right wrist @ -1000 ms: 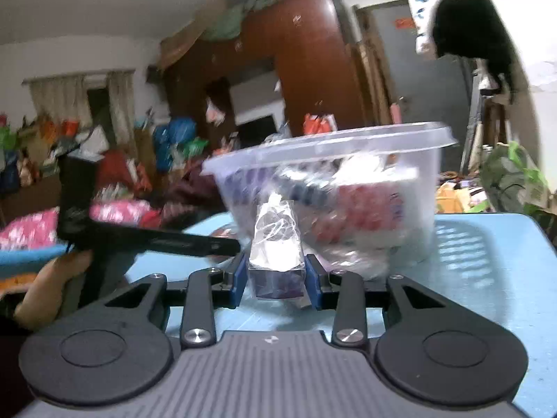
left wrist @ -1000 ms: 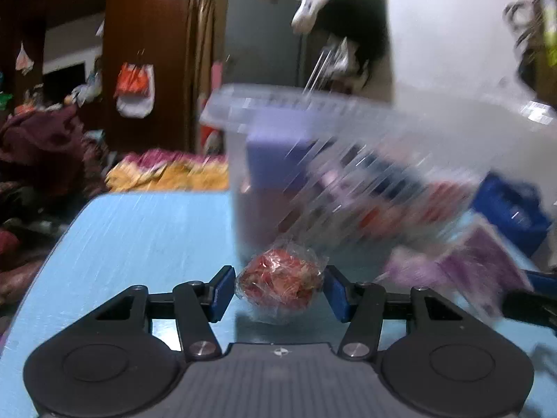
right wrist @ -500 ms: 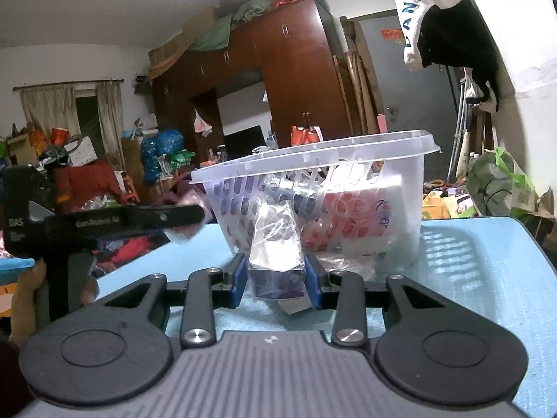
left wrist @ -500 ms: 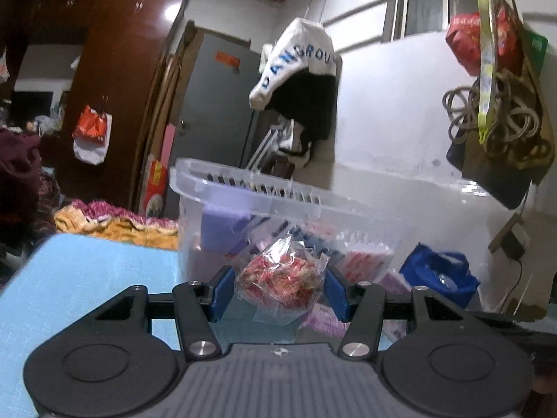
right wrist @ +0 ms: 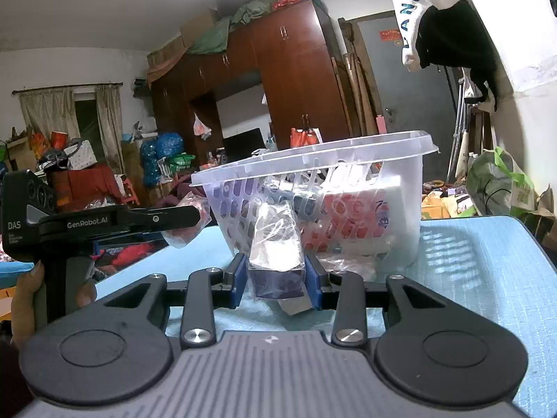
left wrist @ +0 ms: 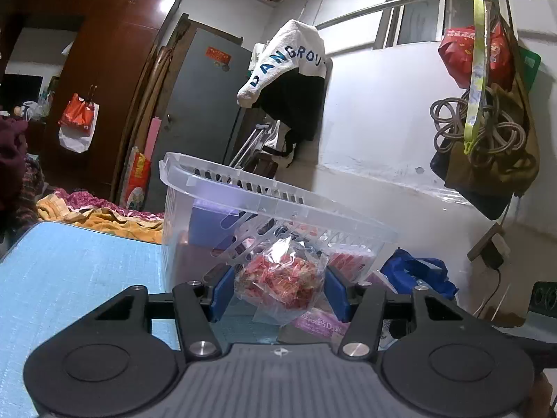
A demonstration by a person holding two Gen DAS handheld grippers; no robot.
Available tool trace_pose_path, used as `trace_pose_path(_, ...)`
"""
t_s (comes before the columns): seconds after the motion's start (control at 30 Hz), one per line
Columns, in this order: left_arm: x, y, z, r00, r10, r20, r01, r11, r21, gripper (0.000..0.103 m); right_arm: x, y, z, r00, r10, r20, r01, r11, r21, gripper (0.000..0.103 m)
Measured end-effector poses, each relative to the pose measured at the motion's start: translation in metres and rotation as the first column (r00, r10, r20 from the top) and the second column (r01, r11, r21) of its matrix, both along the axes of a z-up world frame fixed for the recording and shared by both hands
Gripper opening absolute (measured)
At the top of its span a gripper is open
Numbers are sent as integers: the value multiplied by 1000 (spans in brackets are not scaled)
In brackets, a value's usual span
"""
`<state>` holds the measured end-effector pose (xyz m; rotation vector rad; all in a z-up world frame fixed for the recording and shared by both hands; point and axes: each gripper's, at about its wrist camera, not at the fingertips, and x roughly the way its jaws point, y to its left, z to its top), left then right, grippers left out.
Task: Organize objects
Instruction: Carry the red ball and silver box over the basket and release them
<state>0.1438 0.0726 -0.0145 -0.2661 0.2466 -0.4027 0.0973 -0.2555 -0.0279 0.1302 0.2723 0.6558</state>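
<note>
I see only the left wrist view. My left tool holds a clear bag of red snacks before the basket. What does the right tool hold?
Observer: The right tool is shut on a clear-wrapped purple box.
Operator: Is that box already over the basket?
Observer: No. It is in front of the clear plastic basket, below its rim.
Operator: Does the other view show my left tool?
Observer: Yes. The left tool is at the left of the basket, with its bag of red snacks outside the wall.
</note>
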Motion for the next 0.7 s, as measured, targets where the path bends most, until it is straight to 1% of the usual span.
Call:
trace_pose_path(0.33,-1,1,0,1000,-3,3,3,1000,-3,60,-1,-2,1,1000,-5,13,5,1000,15,39)
trace_pose_path(0.53,-2,4,0,1000,2,9,-1,1000,-15,60,-2,-8,2,999,-19,33,17,998,58,39)
trace_pose_path(0.7,-4,4,0,1000,4,17,-4,1000,-18,60,-5,-10,1,998,-20,61,15,997,78,39)
